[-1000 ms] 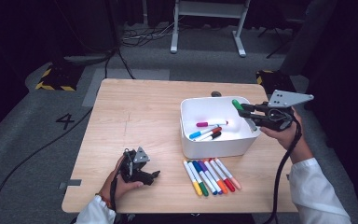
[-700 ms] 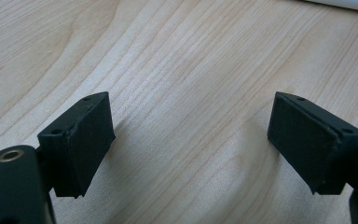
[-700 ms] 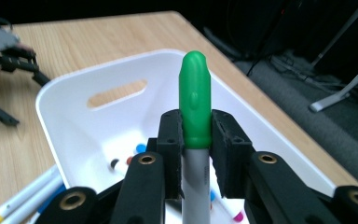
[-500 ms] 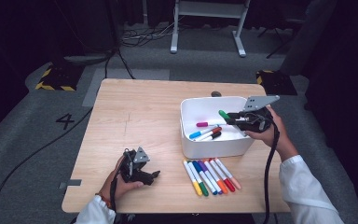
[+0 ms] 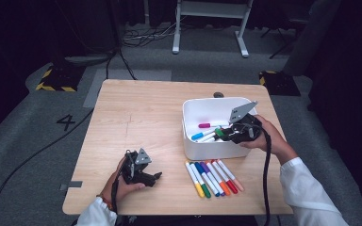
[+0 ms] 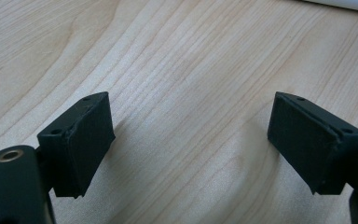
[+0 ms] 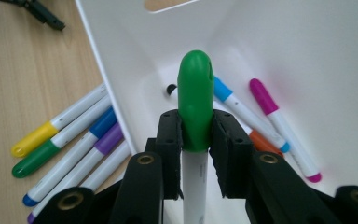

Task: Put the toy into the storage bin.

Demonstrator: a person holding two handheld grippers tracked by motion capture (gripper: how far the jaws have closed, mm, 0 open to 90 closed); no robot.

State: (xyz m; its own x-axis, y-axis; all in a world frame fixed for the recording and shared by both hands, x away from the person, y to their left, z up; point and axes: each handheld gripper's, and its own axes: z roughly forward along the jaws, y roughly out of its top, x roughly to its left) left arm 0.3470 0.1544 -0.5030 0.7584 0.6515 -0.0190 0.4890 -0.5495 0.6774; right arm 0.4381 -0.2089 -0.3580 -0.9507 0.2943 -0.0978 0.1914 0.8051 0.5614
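Observation:
A white bin stands right of the table's middle, and my right gripper hangs over its right side. A green-capped marker stands between the jaws with the pads against its cap. Those jaws have just been opening slightly, the marker still between them. Inside the bin lie a magenta marker, a blue one and an orange one. My left gripper rests on the table near the front left. It stands open over bare wood.
Several markers lie in a row on the wooden table in front of the bin, seen again left of the bin wall. A small dark object sits behind the bin. A black cable trails from the right gripper.
My right gripper has moved left and down with the green marker, from beside the bin's right rim to low over its inside. The left gripper has stayed put.

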